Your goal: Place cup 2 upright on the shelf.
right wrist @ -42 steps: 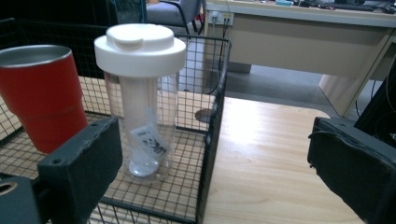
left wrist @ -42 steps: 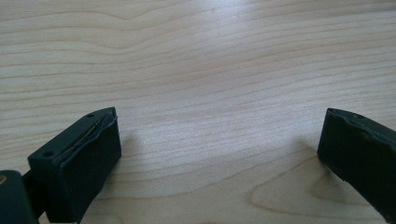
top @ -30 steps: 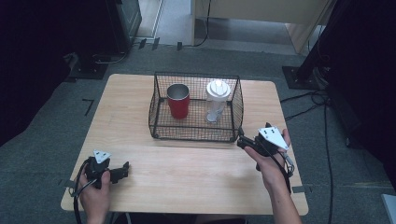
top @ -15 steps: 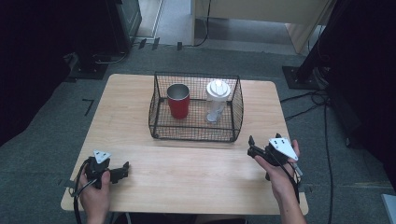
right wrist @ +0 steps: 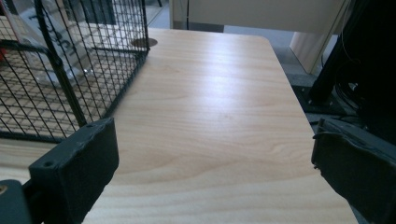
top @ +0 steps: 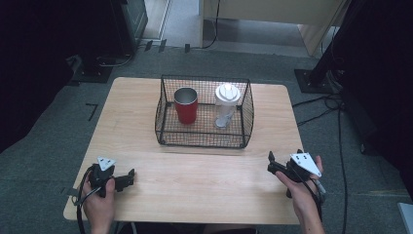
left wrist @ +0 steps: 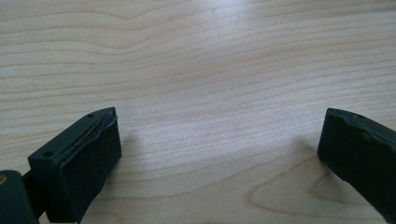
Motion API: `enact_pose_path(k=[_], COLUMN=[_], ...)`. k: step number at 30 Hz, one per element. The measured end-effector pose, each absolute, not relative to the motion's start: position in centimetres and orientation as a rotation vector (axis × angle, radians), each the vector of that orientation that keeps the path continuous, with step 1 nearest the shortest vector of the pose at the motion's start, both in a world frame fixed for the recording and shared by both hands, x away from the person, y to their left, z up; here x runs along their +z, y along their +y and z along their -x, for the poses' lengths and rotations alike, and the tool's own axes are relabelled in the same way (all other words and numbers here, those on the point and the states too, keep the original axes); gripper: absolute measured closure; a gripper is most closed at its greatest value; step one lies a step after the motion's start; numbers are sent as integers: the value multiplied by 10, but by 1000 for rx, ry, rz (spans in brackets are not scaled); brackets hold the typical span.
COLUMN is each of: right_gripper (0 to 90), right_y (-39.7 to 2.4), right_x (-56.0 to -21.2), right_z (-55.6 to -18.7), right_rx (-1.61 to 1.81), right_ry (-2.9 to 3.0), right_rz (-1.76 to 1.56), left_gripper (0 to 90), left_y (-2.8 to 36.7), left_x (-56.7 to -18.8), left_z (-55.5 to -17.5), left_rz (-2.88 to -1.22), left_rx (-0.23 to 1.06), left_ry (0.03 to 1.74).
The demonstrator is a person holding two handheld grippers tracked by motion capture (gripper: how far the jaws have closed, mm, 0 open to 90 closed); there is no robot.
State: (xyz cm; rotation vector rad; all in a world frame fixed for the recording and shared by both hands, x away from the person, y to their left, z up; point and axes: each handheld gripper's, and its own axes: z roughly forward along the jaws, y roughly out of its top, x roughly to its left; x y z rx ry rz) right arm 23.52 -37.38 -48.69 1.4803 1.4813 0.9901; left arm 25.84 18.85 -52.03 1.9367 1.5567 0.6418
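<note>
Wire made up the black rectangular mesh basket that stood at the middle of the pale wooden bench, toward its far side. Inside the basket, a red metal tumbler with a silver rim stood upright on the left, and a clear plastic bottle with a white lid stood upright on the right, the two apart from each other.

The left tool lay low at the near left corner of the bench, held in the person's left hand, well apart from the basket. In the left gripper view its black jaws stood wide apart over bare wood grain, with nothing between them.

The right tool sat near the bench's near right edge, held in the right hand, its grey three-cornered plate on top. In the right gripper view its jaws were spread wide and empty, with the basket's corner ahead to the left.
</note>
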Motion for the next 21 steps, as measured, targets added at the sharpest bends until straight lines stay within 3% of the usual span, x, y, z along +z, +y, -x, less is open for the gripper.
enact_pose_path(k=[21], right_gripper=[0], right_y=[-408], right_x=[-517], right_z=[-209], right_rx=[847], right_ry=[1615], right_rz=[-1500], left_gripper=[0], left_y=[189], left_x=[-520], left_z=[-258], left_rz=[-1937], left_rx=[642], left_ry=[1557])
